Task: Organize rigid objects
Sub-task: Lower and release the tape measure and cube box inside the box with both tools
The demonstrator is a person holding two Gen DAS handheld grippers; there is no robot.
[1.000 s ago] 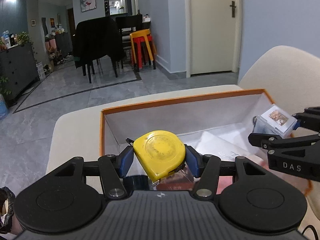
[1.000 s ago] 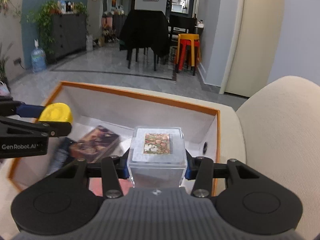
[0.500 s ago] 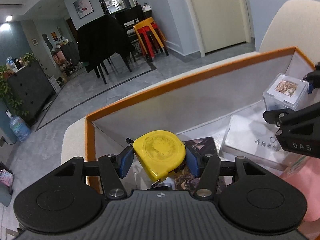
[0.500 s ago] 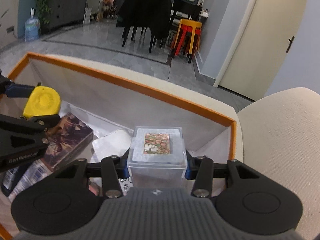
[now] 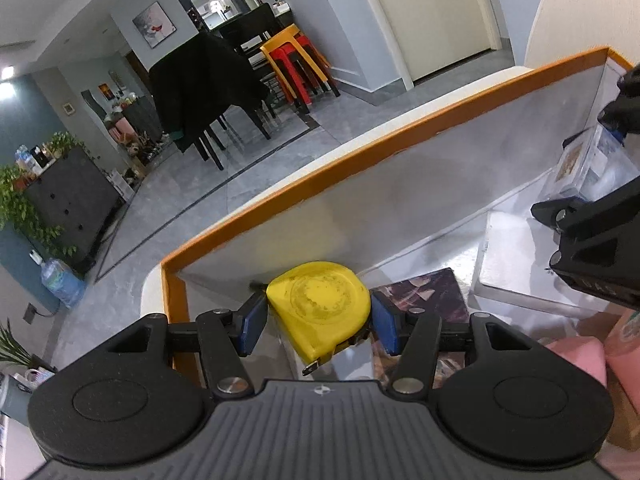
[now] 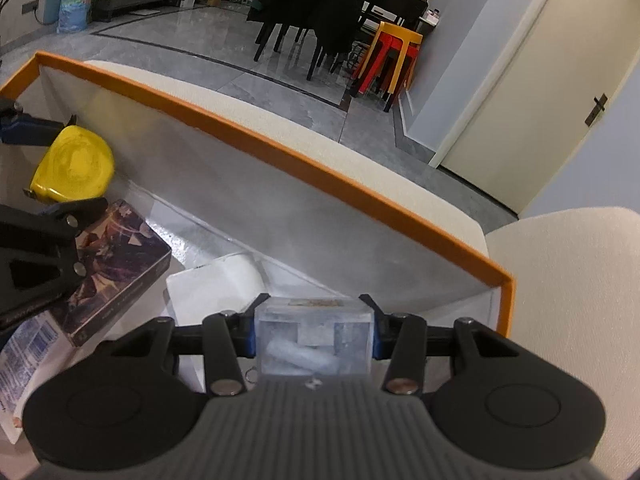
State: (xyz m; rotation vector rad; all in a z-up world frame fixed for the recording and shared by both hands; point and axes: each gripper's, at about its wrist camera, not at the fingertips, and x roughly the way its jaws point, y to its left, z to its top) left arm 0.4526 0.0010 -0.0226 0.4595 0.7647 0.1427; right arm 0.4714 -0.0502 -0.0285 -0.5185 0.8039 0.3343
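No legible text on any visible surface.

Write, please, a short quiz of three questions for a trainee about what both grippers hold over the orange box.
1. True or false: the left gripper is shut on the yellow tape measure.
2. What does the right gripper hold? A) a dark printed box B) a clear plastic case C) a pink block
3. Fill in: the dark printed box lies ____ the orange-rimmed box.

Key:
1. True; both blue pads press its sides.
2. B, the clear plastic case.
3. inside
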